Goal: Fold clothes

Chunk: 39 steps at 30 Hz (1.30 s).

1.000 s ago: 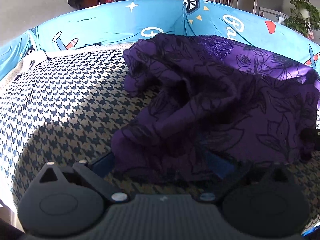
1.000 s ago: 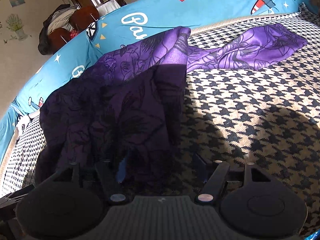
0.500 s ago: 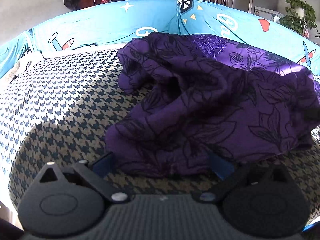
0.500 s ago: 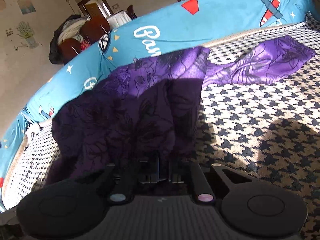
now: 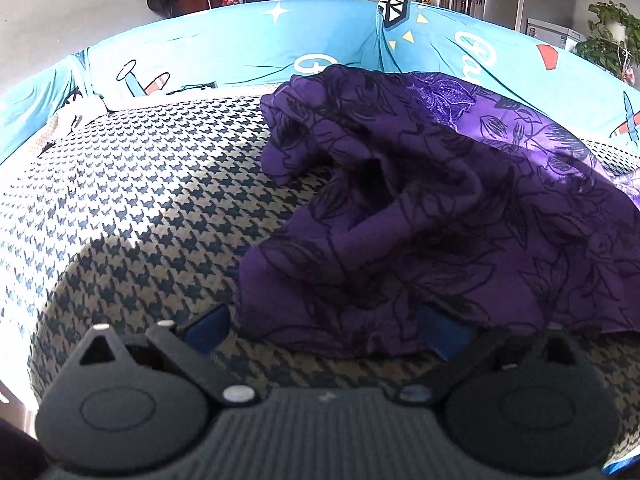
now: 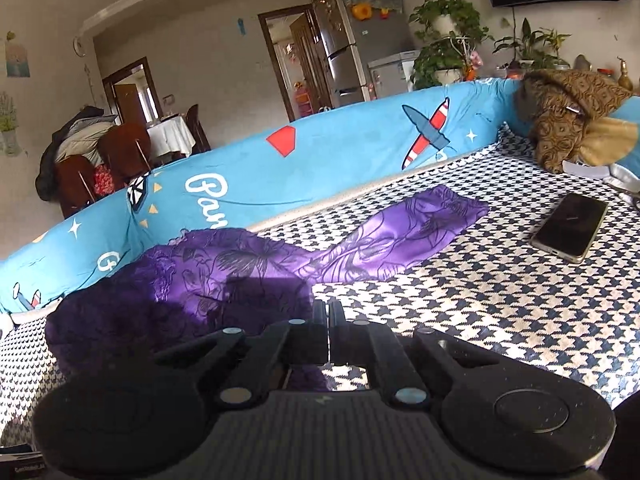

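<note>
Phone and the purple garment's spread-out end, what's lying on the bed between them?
Nothing: in the right wrist view only bare checked cover separates the phone from the purple garment.

Each black claw point(image 5: 324, 324) point(image 6: 328, 322) has round pivot discs, silver screws, a ribbed centre; the left's fingertips point(image 5: 208, 322) are blue.

Houndstooth sofa seat point(image 6: 500, 292): purple garment point(image 6: 248, 268), phone point(image 6: 570, 226), brown cloth point(image 6: 560, 120).

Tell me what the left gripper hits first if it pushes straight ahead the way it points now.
Most likely the purple floral garment: its bunched near edge lies right ahead of the open left gripper, on the houndstooth cover. Exact depth is unclear.
</note>
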### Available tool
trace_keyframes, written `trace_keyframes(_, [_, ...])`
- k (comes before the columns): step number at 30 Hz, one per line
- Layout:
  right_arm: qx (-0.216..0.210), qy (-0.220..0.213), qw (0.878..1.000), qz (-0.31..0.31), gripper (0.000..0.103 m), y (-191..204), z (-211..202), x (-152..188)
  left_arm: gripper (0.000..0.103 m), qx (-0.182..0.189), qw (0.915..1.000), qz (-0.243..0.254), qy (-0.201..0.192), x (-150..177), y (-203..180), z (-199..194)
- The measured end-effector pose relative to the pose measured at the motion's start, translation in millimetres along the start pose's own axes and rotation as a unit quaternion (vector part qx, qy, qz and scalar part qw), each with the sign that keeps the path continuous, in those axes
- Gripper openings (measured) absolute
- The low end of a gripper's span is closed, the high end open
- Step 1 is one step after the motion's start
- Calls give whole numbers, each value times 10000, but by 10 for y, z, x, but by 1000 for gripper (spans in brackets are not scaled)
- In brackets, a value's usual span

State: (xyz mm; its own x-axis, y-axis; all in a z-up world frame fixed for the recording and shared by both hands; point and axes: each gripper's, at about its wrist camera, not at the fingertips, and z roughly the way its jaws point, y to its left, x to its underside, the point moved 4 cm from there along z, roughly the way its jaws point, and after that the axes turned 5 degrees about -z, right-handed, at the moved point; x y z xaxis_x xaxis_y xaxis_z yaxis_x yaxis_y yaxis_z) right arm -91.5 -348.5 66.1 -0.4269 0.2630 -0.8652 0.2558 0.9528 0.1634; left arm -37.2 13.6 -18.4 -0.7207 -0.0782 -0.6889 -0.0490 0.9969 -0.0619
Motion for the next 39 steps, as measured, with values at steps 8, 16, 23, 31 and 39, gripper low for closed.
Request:
trace_keyframes(8, [-211,399,9989,-106,27,-14,-97,269,103,-30,9998,-216,-1,-5,147,-58])
trace_keyframes(16, [-839,1159,9875,-664,31,269,-38,659,103,-4,9999,-153,2,8,104,-61])
trace_keyframes(23, [-807,1092,9801,-1449,40,572,69,863,103,-15,9998,-215,28,-1,126,-34])
trace_keyframes(31, [-578,985,9839,-1373,41,683,312,855,103,28,9996,-264,106,14,142,-11])
trace_keyframes(39, [-94,583,9891,-1353,8,682,298,746,103,-21,9994,-329,108,16,172,2])
